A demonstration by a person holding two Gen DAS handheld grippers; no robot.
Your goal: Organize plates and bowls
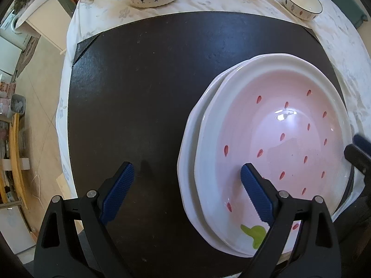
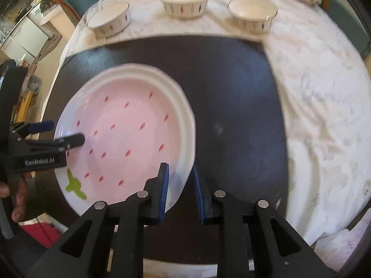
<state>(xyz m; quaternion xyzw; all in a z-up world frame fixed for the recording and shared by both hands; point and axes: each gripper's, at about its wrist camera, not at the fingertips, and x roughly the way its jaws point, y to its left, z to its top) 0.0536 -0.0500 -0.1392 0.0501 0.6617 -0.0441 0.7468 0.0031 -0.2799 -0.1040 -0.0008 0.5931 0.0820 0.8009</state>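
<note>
A pink plate with red seed marks and a green leaf [image 1: 273,139] [image 2: 129,134] lies nested on a white plate [image 1: 192,127] on the dark mat [image 1: 150,92]. My left gripper [image 1: 186,165] [image 2: 60,133] points down and stands wide open astride the plates' left rim, one finger over the mat and one over the pink plate. My right gripper [image 2: 179,165] [image 1: 359,147] hangs over the plates' right rim with a narrow gap between its blue pads. The rim shows in that gap and the pads do not press on it.
Three white fish-patterned bowls [image 2: 107,18] [image 2: 184,2] [image 2: 252,12] stand in a row at the back on the floral tablecloth [image 2: 313,92]. The mat [image 2: 231,92] lies bare right of the plates. A person's hand [image 2: 14,197] holds the left gripper. Floor and furniture lie beyond the table's left edge.
</note>
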